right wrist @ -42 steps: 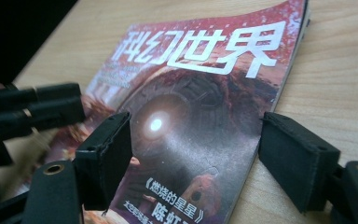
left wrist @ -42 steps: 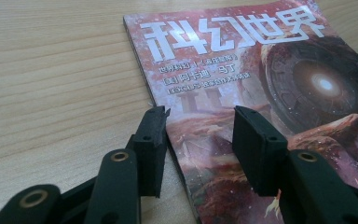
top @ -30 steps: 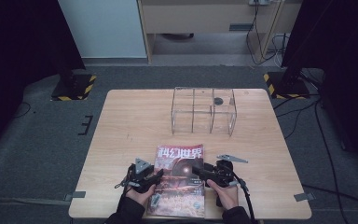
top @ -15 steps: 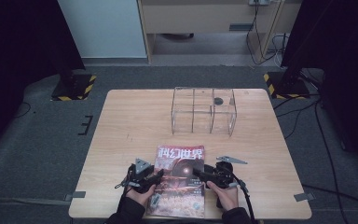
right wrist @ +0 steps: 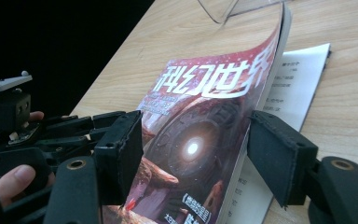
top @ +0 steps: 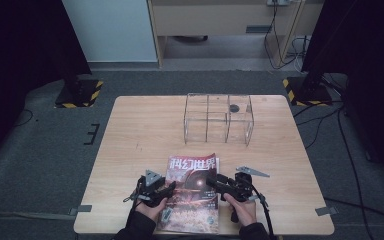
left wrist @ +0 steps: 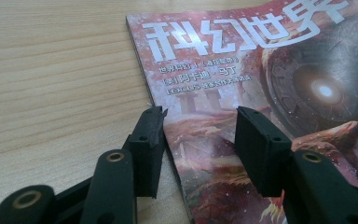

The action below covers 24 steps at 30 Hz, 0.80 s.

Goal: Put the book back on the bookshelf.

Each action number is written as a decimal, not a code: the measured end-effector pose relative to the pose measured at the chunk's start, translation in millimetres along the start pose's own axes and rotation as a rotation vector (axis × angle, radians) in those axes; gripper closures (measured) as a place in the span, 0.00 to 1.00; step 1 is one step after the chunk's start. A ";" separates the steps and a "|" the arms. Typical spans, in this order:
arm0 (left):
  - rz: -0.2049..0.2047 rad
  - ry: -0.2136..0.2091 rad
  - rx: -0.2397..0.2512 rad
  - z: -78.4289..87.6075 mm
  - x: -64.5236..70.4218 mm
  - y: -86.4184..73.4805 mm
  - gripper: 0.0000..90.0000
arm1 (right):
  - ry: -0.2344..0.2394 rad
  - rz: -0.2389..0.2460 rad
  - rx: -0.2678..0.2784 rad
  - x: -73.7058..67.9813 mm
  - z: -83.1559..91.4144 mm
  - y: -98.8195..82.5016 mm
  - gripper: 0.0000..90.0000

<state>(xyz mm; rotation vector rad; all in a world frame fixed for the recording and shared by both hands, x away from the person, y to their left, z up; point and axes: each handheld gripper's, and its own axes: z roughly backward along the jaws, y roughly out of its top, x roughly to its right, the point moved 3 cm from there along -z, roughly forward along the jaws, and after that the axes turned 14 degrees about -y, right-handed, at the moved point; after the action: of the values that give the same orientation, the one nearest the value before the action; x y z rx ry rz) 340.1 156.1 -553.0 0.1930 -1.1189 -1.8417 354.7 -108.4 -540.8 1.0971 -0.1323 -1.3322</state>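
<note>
A magazine (top: 194,172) with a red cover and white title lies near the table's front edge. My left gripper (top: 172,188) is open at its left edge. In the left gripper view (left wrist: 200,116) one jaw stands on the wood and the other over the magazine's cover (left wrist: 242,60). My right gripper (top: 211,180) is open too, reaching in from the right. In the right gripper view (right wrist: 196,123) the cover (right wrist: 200,116) curves up between the wide jaws, with a white inner page (right wrist: 293,79) showing beneath. The left gripper (right wrist: 9,107) shows at that view's left, held by a hand.
A clear box with dividers (top: 219,119) stands at the back middle of the table (top: 140,130), with a small dark round thing (top: 234,107) in its right part. Its rim (right wrist: 242,7) shows just beyond the magazine. Black stands and cables lie on the floor around.
My right gripper has crept slightly left over the magazine. The left gripper and the magazine stay where they were.
</note>
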 end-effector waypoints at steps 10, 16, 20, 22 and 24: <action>0.012 -0.004 0.006 0.2 -0.3 0.0 0.58 | -0.086 0.034 -0.065 6.3 -5.5 -9.0 0.39; 0.012 -0.003 0.006 0.1 -0.1 0.0 0.58 | 0.002 -0.019 -0.028 5.8 -0.7 -6.4 0.40; 0.013 -0.003 0.006 0.1 -0.1 0.0 0.58 | 0.023 0.002 -0.003 1.8 -1.1 -6.0 0.40; 0.014 -0.003 0.007 0.1 -0.1 0.0 0.58 | 0.017 -0.001 -0.007 2.2 -1.2 -6.4 0.40; 0.014 -0.004 0.007 0.1 0.0 0.0 0.57 | 0.004 -0.007 -0.019 4.2 -1.8 -7.3 0.40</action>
<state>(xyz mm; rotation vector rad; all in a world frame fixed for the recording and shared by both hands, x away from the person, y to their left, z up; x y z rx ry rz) 340.1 156.2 -552.9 0.1849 -1.1269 -1.8272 352.0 -109.6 -548.9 1.0849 -0.1122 -1.3350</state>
